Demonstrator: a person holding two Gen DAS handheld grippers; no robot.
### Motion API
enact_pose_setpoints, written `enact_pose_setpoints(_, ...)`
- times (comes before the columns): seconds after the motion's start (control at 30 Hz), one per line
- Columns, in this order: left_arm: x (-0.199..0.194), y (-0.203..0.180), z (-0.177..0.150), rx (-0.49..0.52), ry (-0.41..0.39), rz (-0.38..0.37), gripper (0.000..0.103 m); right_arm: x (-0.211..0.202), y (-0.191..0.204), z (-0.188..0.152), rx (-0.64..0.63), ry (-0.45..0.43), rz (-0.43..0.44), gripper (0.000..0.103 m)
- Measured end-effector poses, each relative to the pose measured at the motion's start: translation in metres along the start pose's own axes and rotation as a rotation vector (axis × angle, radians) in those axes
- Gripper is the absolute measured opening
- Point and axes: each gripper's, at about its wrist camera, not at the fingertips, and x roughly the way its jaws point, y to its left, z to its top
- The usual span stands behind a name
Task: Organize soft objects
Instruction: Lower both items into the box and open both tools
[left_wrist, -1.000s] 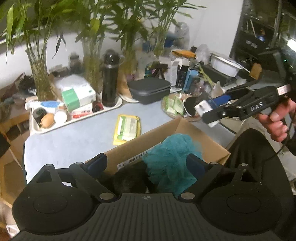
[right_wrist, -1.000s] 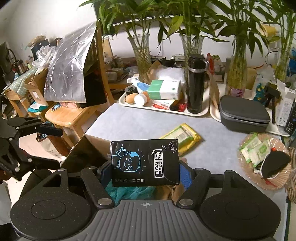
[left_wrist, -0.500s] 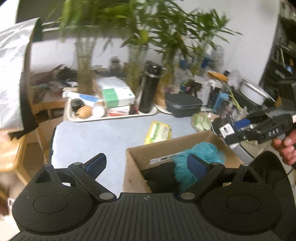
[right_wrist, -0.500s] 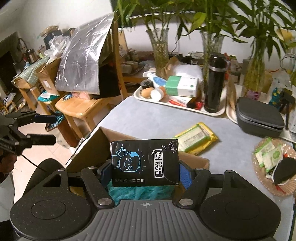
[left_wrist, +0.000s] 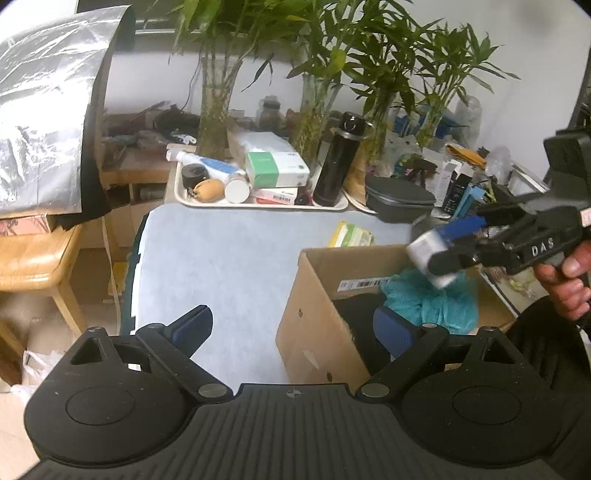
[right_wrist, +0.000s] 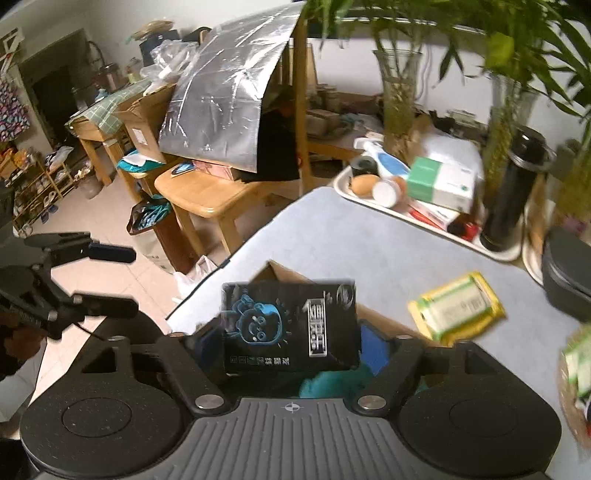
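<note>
Black packet (right_wrist: 290, 326), blurred cartoon face, apparently soft

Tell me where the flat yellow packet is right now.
The flat yellow packet lies on the grey table top, right of centre in the right wrist view, just beyond the open cardboard box and before the dark oval case.

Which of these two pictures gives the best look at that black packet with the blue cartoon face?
The right wrist view: the black packet faces the camera, clamped in the right gripper, its print slightly blurred. The left wrist view shows only its pale, blurred underside above the cardboard box.
</note>
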Motion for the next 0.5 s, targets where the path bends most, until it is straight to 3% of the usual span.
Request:
enact_pose_setpoints(0.23, 0.002, -0.003, -0.006, 0.024, 0.002, 0.048, 0.096, 0.000, -0.007, -0.004, 0.034, 0.000, -0.018, 0.091)
enact_pose_setpoints(0.5, 0.012, -0.012, -0.003, 0.041, 0.009, 0.049, 0.096, -0.018, -0.025, -0.023, 0.044, -0.009, -0.086, 0.098)
